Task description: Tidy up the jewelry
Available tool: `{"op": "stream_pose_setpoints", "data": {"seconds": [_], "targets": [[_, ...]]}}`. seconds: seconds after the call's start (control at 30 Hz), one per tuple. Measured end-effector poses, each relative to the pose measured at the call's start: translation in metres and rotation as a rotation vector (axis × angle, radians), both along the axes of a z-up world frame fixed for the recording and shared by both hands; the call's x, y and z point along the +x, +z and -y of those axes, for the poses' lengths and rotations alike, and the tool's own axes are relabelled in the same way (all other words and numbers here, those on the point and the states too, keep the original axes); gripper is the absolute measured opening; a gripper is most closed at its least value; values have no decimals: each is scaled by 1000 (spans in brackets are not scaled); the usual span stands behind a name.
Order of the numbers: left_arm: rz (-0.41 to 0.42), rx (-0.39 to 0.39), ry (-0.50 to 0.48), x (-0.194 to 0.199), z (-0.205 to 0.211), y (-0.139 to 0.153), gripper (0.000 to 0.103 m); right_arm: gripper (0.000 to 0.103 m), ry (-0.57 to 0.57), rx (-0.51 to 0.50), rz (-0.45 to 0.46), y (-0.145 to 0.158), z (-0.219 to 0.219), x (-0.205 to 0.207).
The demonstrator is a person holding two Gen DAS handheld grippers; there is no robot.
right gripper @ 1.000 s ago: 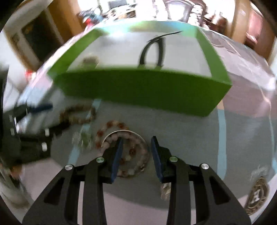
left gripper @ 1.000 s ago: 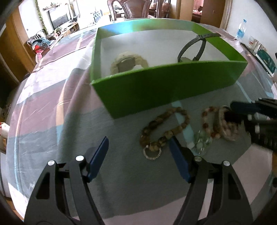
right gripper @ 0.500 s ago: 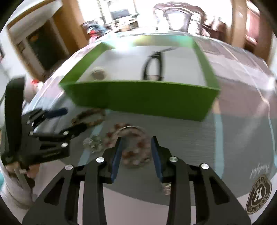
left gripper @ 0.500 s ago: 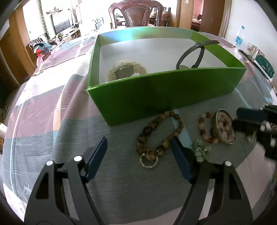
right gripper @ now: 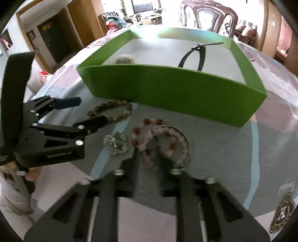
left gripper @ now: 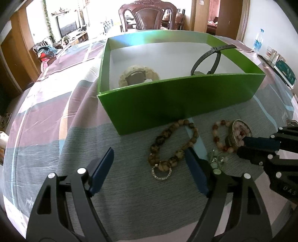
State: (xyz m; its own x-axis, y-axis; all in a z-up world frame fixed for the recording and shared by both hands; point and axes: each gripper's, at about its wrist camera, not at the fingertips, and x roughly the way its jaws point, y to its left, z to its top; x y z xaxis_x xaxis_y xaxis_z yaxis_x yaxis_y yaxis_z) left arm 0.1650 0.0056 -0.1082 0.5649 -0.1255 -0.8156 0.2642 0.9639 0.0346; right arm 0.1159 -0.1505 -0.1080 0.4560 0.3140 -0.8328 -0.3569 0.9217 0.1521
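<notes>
A green box [left gripper: 186,100] [right gripper: 167,87] holds a pale bead bracelet [left gripper: 138,73] and a grey watch strap [left gripper: 208,55]. In front of it lie a brown bead bracelet [left gripper: 173,143] [right gripper: 111,111], a clear crystal piece [left gripper: 217,161] [right gripper: 116,142] and a pink-and-red bead bracelet [left gripper: 219,137] [right gripper: 141,134] against a metal bangle [left gripper: 240,133] [right gripper: 178,141]. My left gripper [left gripper: 149,169] is open over the cloth by the brown bracelet. My right gripper [right gripper: 147,150] is nearly closed around the pink bracelet, which is tipped up with the bangle.
The table carries a striped pink, grey and blue cloth [left gripper: 55,111]. A water bottle [left gripper: 258,40] and books [left gripper: 283,70] stand at the far right. A wooden chair [left gripper: 147,16] is behind the box. A round logo [right gripper: 283,212] is printed on the cloth.
My right gripper has gone down onto the pink bracelet and bangle, tipping them up on edge. My left gripper has drawn back slightly and stays open.
</notes>
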Motion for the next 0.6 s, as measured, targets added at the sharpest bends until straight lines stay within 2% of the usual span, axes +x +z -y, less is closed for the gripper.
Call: {"op": "stream_pose_setpoints", "data": {"seconds": [0.17,0.33,0.4,0.47,0.6], "targets": [[3,0,0,-1,0,1,79,8,-37,61,58,19,14,-5],[3,1,-1,-1,0,1,79,8,-151,150,148,45,51,-6],[3,1,-1,-1,-1,1,79,8,-223,110,185,50,62,-4],[3,1,-2,-2,-1,0,79,8,-287,20,211,49,69,-1],[3,-1,-3,-2,-2,0,79,8,-308,-16,122,29,69,12]]}}
